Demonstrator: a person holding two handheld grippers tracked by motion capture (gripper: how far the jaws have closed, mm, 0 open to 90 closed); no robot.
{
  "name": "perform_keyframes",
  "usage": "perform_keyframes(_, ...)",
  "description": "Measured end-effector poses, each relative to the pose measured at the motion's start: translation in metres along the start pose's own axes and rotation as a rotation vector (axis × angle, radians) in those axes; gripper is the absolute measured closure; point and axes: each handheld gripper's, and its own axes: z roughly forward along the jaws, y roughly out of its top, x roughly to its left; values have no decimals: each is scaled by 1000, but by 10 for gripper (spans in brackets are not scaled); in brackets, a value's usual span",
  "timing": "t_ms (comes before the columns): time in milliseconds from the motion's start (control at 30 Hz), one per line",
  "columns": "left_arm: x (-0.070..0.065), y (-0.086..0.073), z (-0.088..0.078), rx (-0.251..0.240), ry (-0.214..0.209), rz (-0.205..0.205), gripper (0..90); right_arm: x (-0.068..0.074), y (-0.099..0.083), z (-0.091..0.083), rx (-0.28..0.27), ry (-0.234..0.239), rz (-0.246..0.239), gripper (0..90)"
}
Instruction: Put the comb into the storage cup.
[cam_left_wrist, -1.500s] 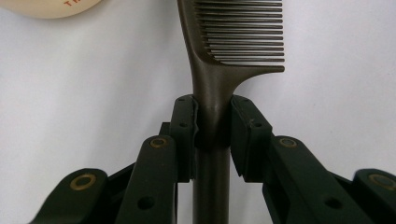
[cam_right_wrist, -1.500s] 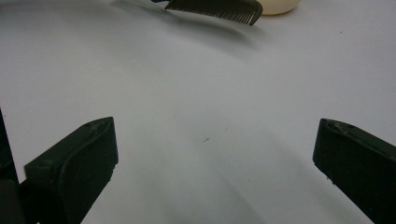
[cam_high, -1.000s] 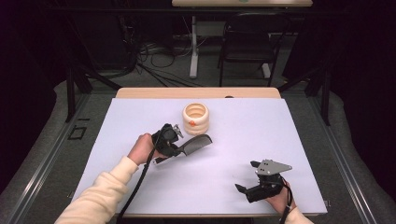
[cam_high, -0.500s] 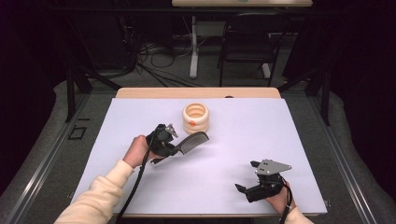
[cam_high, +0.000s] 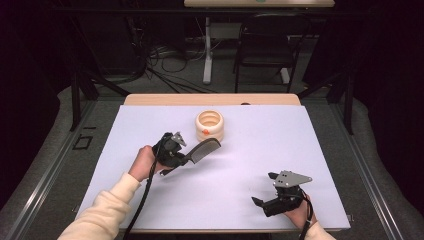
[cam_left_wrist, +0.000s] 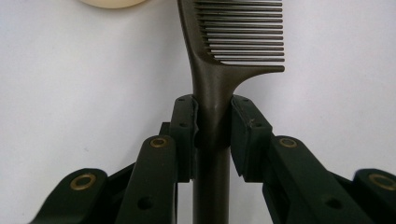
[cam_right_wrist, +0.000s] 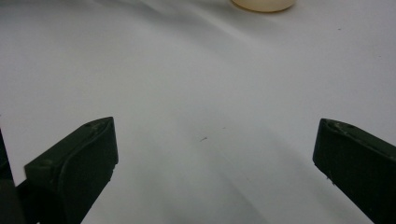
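Held a dark brown plastic comb (cam_high: 202, 149) by its handle in the left gripper (cam_high: 181, 159), fingers (cam_left_wrist: 183, 122) clamped on either side of the shaft just below the teeth. Kept the comb raised off the white bench (cam_high: 310, 150), toothed end aimed at the cream ribbed ring-shaped holder (cam_high: 210, 125) and just short of its near side. Rested the right gripper (cam_high: 260, 202) well apart from that holder, toward the bench's near right corner, fingers (cam_right_wrist: 74, 163) spread wide with only bare bench between. Found no legible writing or brand mark on comb, holder or grippers.
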Motion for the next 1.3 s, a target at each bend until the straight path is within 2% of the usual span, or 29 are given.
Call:
perform_keyframes(833,7,-9,-10,-84,20,-48,722,-1,0,0,4,-5,4,0)
perform_keyframes(1300,14,-13,-12,-123,61,-76,722,-1,0,1,8,-6,5,0)
